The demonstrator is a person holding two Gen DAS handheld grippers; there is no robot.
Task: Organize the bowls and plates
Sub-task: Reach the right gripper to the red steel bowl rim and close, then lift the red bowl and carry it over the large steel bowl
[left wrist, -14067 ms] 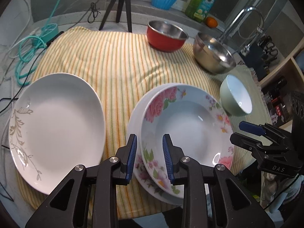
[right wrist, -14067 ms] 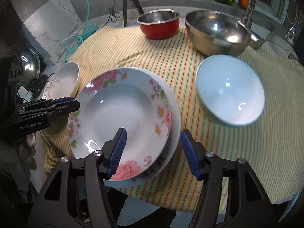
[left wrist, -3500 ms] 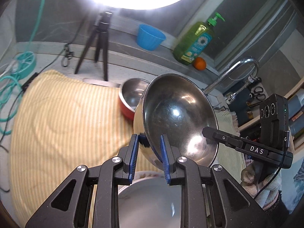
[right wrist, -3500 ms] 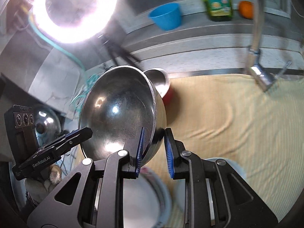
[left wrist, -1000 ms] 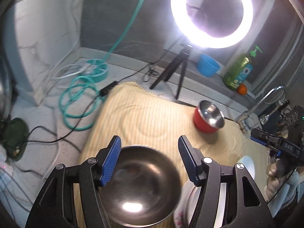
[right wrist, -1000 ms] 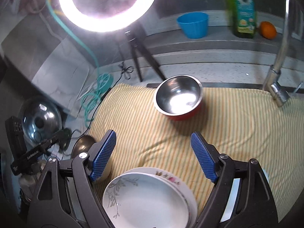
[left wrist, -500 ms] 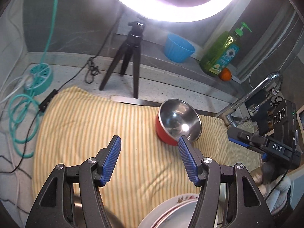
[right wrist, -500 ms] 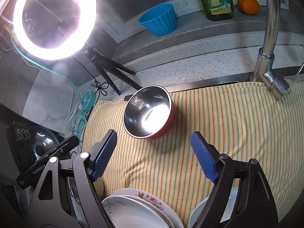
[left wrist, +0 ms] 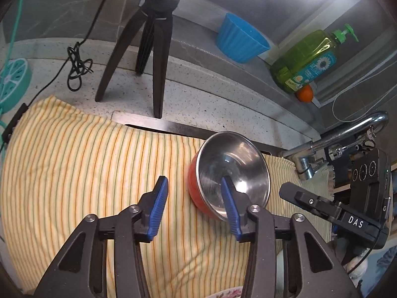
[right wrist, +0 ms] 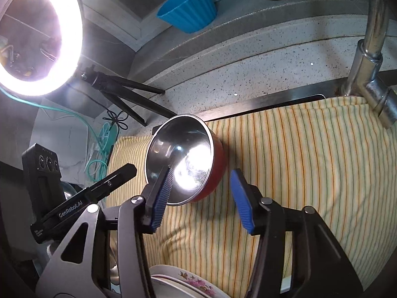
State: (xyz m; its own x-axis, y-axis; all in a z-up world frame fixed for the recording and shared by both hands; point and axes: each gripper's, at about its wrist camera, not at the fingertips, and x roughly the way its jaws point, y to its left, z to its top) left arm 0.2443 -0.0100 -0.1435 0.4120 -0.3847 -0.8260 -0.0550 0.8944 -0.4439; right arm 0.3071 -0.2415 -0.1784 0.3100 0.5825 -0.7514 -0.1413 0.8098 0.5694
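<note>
A red bowl with a steel inside (left wrist: 230,171) (right wrist: 188,159) stands on the yellow striped cloth (left wrist: 74,164) (right wrist: 297,164). My left gripper (left wrist: 196,203) is open and empty, its jaws set on either side of the bowl's near left rim. My right gripper (right wrist: 206,193) is open and empty, straddling the bowl's near right rim. A stack of floral plates (right wrist: 188,283) lies at the bottom of the right wrist view, and its rim shows in the left wrist view (left wrist: 230,294).
A black tripod (left wrist: 148,42) (right wrist: 119,92) with a bright ring light (right wrist: 37,34) stands behind the cloth. A blue cup (left wrist: 238,39) (right wrist: 191,7), a green soap bottle (left wrist: 307,62) and an orange (left wrist: 305,93) sit on the ledge. A steel tap (left wrist: 335,139) (right wrist: 372,57) is at the right.
Both grippers have moved forward and down toward the red bowl, which now sits between their open jaws. The large steel bowl was set down earlier at the left and is out of view.
</note>
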